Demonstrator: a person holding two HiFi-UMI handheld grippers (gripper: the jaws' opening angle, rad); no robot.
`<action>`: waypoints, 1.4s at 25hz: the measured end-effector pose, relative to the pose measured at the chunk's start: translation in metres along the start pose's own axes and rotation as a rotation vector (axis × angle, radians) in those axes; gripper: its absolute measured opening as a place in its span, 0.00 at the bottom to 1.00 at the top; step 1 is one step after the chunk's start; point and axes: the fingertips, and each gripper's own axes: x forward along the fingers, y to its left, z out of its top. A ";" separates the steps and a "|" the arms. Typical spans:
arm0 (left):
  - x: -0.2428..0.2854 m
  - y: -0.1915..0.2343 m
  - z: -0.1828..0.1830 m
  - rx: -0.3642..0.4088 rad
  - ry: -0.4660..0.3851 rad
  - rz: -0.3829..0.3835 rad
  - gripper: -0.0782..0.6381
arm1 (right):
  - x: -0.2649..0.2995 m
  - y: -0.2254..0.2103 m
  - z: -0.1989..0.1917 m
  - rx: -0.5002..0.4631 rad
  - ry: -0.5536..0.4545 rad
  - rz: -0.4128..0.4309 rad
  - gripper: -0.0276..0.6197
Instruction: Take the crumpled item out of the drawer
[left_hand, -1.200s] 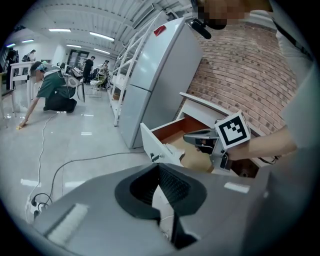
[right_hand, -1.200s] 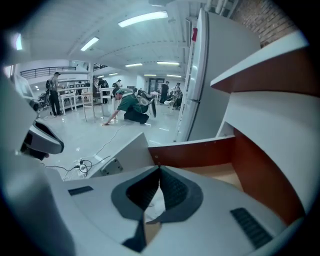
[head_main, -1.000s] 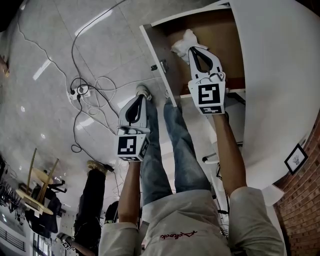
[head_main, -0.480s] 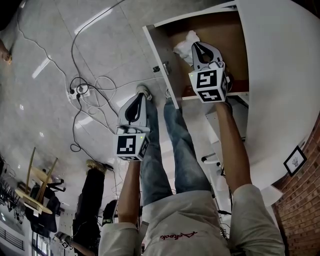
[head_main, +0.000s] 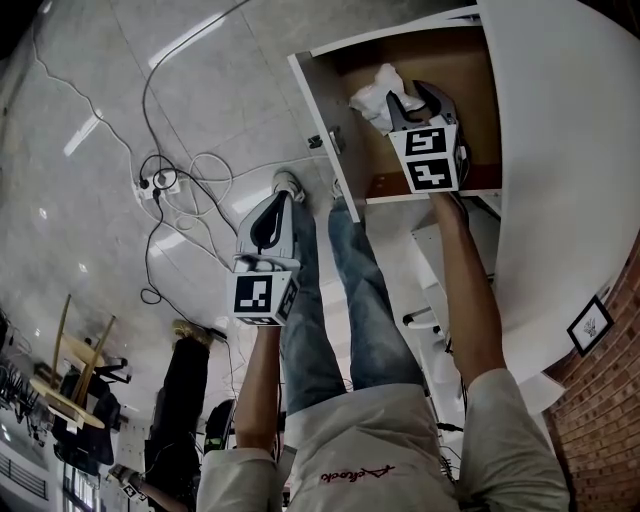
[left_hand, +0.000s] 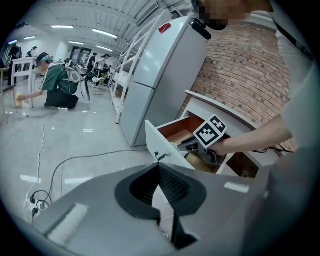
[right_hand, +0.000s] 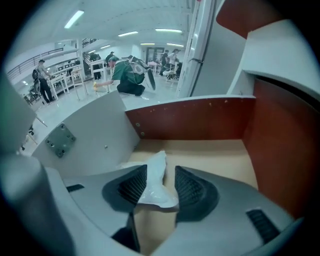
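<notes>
A crumpled white item (head_main: 374, 90) lies at the front left of the open drawer (head_main: 322, 125), on its tan floor (right_hand: 210, 160). My right gripper (head_main: 408, 102) reaches down into the drawer. Its jaws have just been opening and stand apart, open, with the crumpled item (right_hand: 156, 182) between the ribbed pads (right_hand: 192, 187); a gap shows on the right side. The left gripper view shows the same gripper (left_hand: 194, 146) inside the drawer (left_hand: 161, 144). My left gripper (head_main: 276, 203) hangs shut over the floor, left of the drawer, and holds nothing.
A white round tabletop (head_main: 570, 150) overhangs the drawer's right side. Cables and a power strip (head_main: 165, 182) lie on the tiled floor. The person's legs (head_main: 340, 290) stand below the drawer. A refrigerator (left_hand: 155, 75) stands beyond it, and a person crouches (left_hand: 56, 87) far off.
My right gripper has sunk deeper into the drawer and tipped steeper, and its jaws now stand apart around the crumpled item. The left gripper has stayed where it was.
</notes>
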 end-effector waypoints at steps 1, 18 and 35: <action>0.000 0.000 0.000 0.001 0.000 0.000 0.12 | 0.001 -0.002 -0.001 0.011 0.006 -0.001 0.27; 0.004 0.001 0.000 0.002 0.004 0.006 0.12 | 0.011 0.002 -0.012 0.056 0.058 0.081 0.08; -0.002 -0.006 0.007 0.016 -0.018 -0.008 0.12 | -0.022 0.007 0.029 0.063 -0.091 0.044 0.06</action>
